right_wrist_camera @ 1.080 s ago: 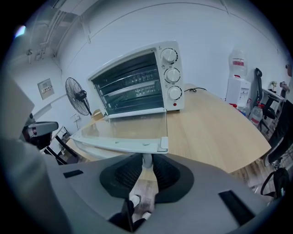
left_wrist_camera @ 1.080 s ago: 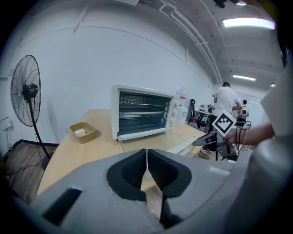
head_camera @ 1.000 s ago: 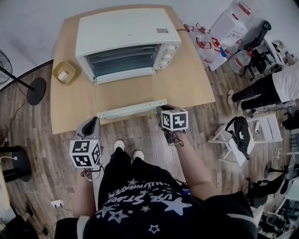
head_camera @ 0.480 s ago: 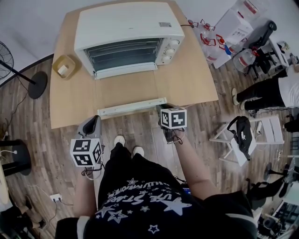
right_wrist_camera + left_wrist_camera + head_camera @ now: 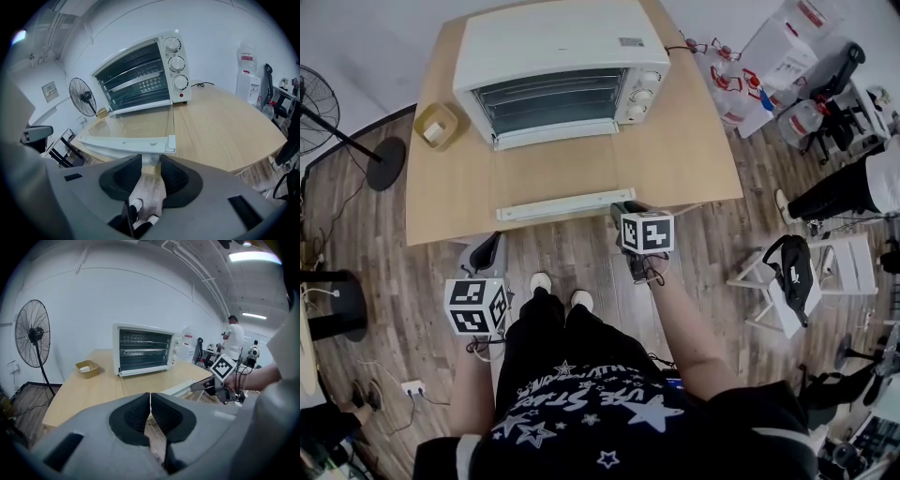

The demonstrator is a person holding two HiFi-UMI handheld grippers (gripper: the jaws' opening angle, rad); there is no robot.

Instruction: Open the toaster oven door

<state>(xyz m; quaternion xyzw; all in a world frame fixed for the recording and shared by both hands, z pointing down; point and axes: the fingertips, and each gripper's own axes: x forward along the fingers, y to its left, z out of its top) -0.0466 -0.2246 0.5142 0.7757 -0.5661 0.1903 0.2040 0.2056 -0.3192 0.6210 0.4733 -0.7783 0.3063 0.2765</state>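
— Two tools here; how do they stand?

— The right tool (image 5: 151, 161) is at the right end of the door's handle (image 5: 126, 143). Its jaws have just been opening and now stand spread. A white bit of the handle shows in the gap at their tips, but the pads don't press on it.

— And the other one?

— The left tool (image 5: 150, 405) has its pads pressed together with nothing between them. It hangs off the near left edge of the bench (image 5: 694, 159), over the wooden floor (image 5: 403, 309) and well apart from the door.

— Where's the toaster oven?

— The toaster oven (image 5: 558, 70) sits toward the far side of the bench, dials on its right. Its door (image 5: 558, 173) is swung fully down, the glass lying level and reaching toward the person. The handle runs close to the bench's near edge.

— Anything else up there?

— A small wooden box (image 5: 436, 127) just left of the oven, with something pale inside.
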